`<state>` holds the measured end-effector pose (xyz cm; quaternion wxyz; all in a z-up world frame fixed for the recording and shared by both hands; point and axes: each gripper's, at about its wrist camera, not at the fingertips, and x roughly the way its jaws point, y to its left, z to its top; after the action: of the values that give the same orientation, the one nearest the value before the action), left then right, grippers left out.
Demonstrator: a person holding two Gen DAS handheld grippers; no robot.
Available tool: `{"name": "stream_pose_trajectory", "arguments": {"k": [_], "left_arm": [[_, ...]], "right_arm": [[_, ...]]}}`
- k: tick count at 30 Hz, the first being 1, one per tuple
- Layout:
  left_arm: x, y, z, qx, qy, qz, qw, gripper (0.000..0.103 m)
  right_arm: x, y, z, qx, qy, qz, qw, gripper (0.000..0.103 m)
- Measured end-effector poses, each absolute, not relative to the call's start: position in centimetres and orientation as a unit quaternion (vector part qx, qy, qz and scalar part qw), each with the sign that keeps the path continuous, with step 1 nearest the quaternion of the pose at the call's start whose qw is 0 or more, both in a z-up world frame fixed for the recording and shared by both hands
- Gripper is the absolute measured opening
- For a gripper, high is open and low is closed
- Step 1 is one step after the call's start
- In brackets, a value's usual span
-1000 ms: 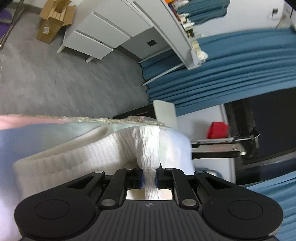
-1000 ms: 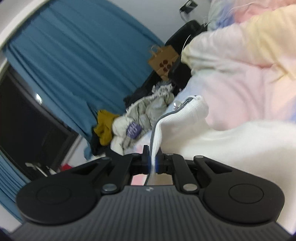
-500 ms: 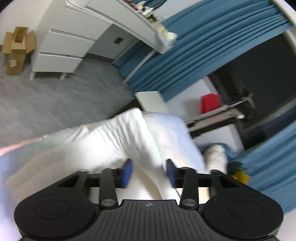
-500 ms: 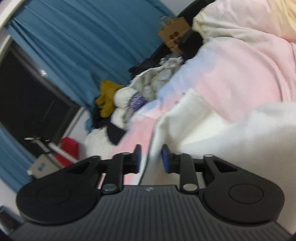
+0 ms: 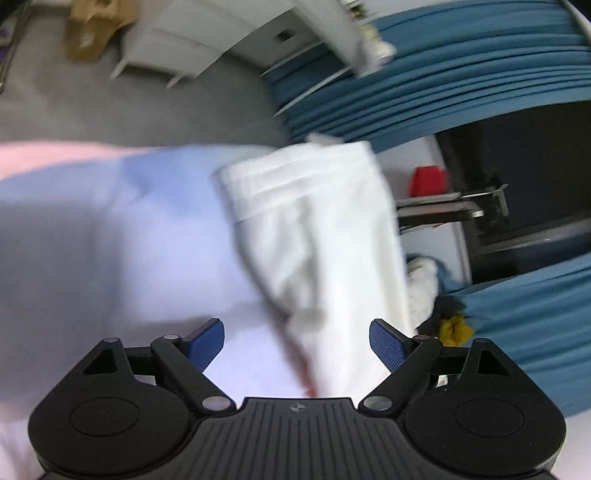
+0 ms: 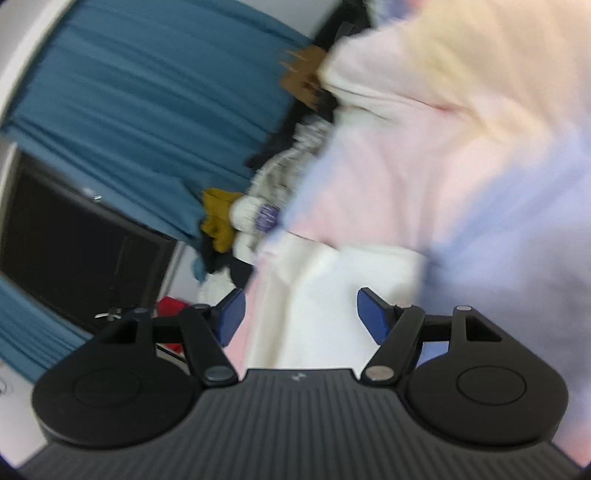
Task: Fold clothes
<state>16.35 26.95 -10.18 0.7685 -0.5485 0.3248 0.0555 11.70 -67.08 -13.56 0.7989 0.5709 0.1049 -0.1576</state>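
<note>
A white knitted garment (image 5: 325, 229) lies folded on the pastel bedspread (image 5: 110, 229), its ribbed hem toward the far bed edge. My left gripper (image 5: 297, 343) is open and empty just above its near end. In the right wrist view the same white garment (image 6: 332, 295) lies on the pink and lilac bedspread (image 6: 461, 166). My right gripper (image 6: 301, 314) is open and empty above it. Both views are motion-blurred.
A pile of other clothes (image 6: 258, 206) with a mustard piece sits at the bed's far side. Blue curtains (image 5: 443, 85), a white drawer unit (image 5: 207, 40), a cardboard box (image 5: 92, 33) and grey floor lie beyond the bed. A brown paper bag (image 6: 303, 77) stands by the bedding.
Both grippers let go of the white garment and opened wide. The garment dropped onto the bed, and both grippers drew back from it.
</note>
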Motion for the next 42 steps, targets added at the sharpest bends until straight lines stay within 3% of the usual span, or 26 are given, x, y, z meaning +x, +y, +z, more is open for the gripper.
{"name": "stream_pose_trajectory", "arguments": {"k": [9, 15, 17, 21, 23, 24, 25, 27, 36, 42], "left_arm": [[20.3, 27.5, -12.5, -0.559, 0.310, 0.045, 0.768, 0.087], [24.3, 26.3, -12.7, -0.524, 0.288, 0.038, 0.801, 0.094], [25.3, 25.7, -12.5, -0.508, 0.276, 0.029, 0.815, 0.087], [26.7, 25.6, -13.3, -0.512, 0.277, 0.029, 0.813, 0.058], [27.0, 25.8, -13.7, -0.519, 0.274, 0.027, 0.809, 0.046], [27.1, 25.9, -13.8, -0.521, 0.272, 0.028, 0.809, 0.036], [27.2, 25.9, -13.6, -0.519, 0.268, 0.027, 0.811, 0.024], [27.2, 26.2, -13.0, -0.516, 0.255, 0.022, 0.818, 0.015], [22.7, 26.8, -9.2, -0.537, 0.171, -0.008, 0.826, 0.009], [16.6, 29.8, -7.3, -0.567, 0.115, -0.018, 0.815, 0.008]], "right_arm": [[13.6, -67.5, -19.5, 0.627, 0.135, -0.104, 0.760, 0.069], [17.4, -66.8, -19.1, 0.569, 0.154, -0.084, 0.803, 0.069], [18.6, -66.5, -19.2, 0.548, 0.175, -0.091, 0.813, 0.069], [19.9, -66.1, -19.5, 0.532, 0.179, -0.095, 0.822, 0.065], [20.1, -65.9, -19.2, 0.531, 0.163, -0.101, 0.825, 0.050], [20.2, -65.7, -19.0, 0.529, 0.156, -0.106, 0.828, 0.032], [20.3, -65.4, -18.6, 0.521, 0.152, -0.114, 0.832, 0.025], [20.3, -65.0, -17.7, 0.501, 0.144, -0.127, 0.844, 0.017], [16.6, -63.6, -13.0, 0.510, 0.046, -0.140, 0.847, 0.013], [13.8, -62.6, -12.6, 0.532, 0.049, -0.149, 0.832, 0.012]]}}
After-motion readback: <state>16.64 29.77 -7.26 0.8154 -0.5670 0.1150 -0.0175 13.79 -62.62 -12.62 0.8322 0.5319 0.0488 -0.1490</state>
